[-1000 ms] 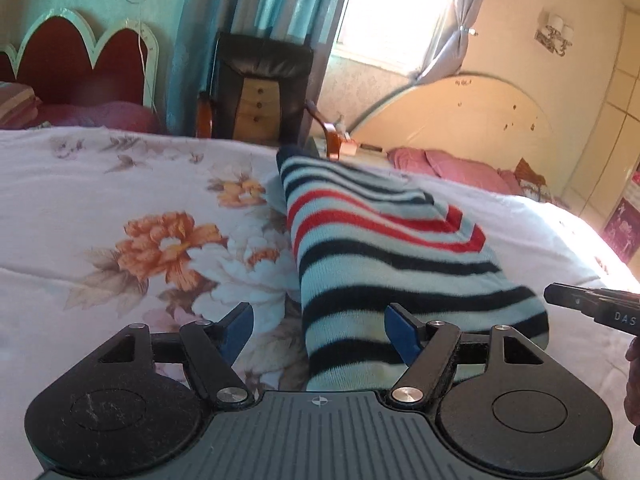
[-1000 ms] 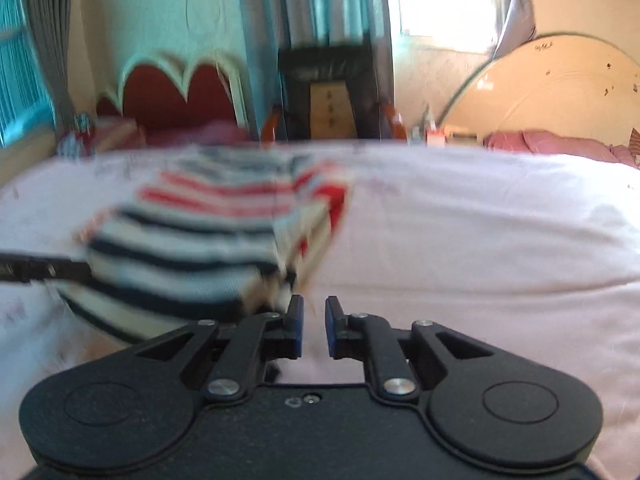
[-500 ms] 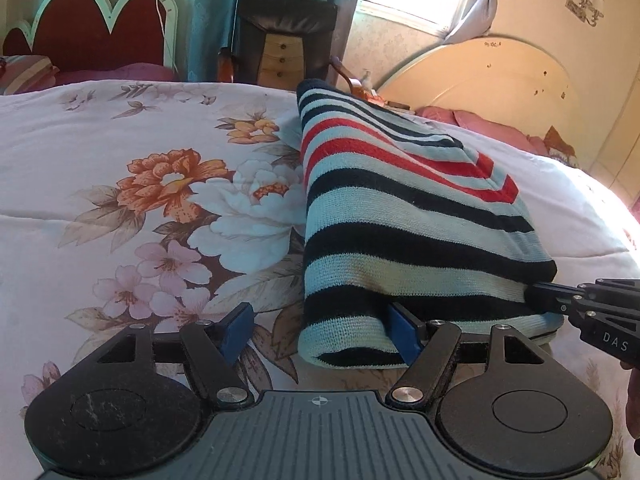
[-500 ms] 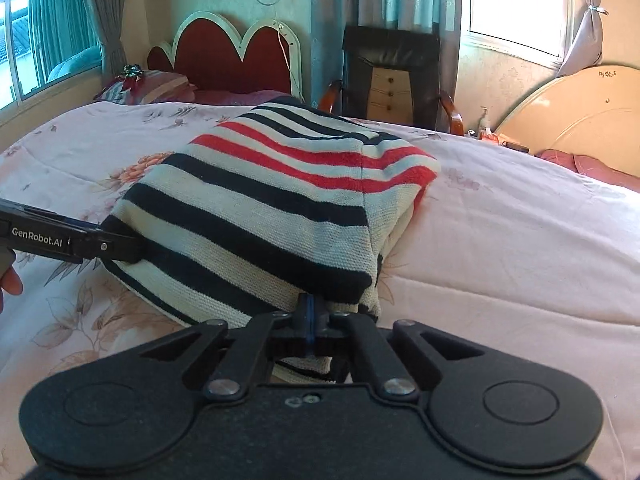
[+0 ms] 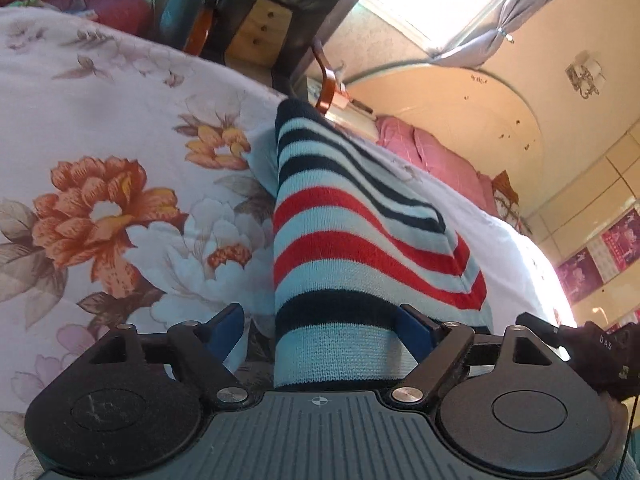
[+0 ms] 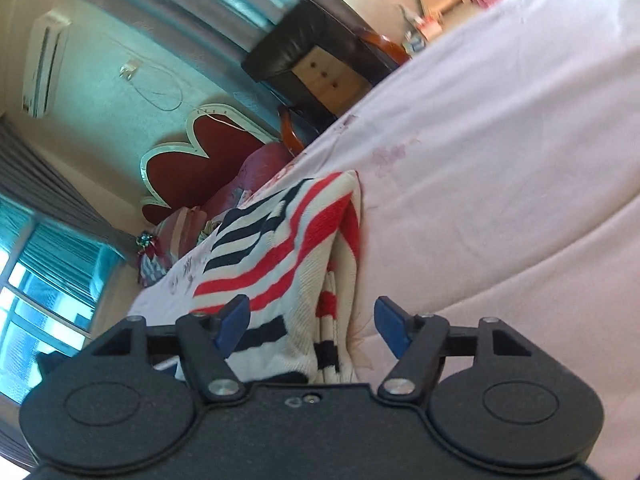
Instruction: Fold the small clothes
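Both hand-held grippers have just been opening: right hand-held gripper (image 6: 312, 330) releases the folded navy-red-white striped knit sweater (image 5: 360, 248). Left hand-held gripper (image 5: 320, 334) stands spread around its edge. Withdraw straight back to avoid dragging the fold.

The only legible lettering is "DAS", printed in white on the black body of the right gripper (image 5: 604, 344), which shows at the lower right edge of the left wrist view, beside the striped sweater (image 5: 352, 248).
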`<state>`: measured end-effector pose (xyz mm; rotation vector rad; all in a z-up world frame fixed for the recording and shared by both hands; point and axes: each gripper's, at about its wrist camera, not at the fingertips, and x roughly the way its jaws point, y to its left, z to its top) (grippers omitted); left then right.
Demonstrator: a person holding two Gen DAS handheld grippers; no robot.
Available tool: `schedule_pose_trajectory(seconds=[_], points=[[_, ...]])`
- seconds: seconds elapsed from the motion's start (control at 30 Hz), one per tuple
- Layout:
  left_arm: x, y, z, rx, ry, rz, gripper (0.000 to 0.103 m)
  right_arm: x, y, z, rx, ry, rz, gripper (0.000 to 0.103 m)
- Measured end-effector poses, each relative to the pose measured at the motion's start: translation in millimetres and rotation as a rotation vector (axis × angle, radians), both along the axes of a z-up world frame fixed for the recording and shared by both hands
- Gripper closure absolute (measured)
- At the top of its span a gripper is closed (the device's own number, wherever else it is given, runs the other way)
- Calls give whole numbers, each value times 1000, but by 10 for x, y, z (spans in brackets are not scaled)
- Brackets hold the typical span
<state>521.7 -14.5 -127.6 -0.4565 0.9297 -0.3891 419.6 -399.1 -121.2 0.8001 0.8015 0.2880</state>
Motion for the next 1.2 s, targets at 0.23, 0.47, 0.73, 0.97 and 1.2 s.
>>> schedule_pose_trajectory(seconds=[0.23,0.47,0.73,0.97,1.2], points=[[213,-23,-174,-59,37,-65,20,260,169,-299,48,101,87,36],[474,-193,-168,-33,26,-119,20,506,317,-367,77,116,125,53],[487,-471,-92,69,-30,-174,35,494,274,-397,84,82,133,61],[385,-476,51,91,-71,-186,54,417,454,-188,-69,43,136,69],[189,-508,367,137,-120,-244,60,238,626,189,-134,-21,133,71]])
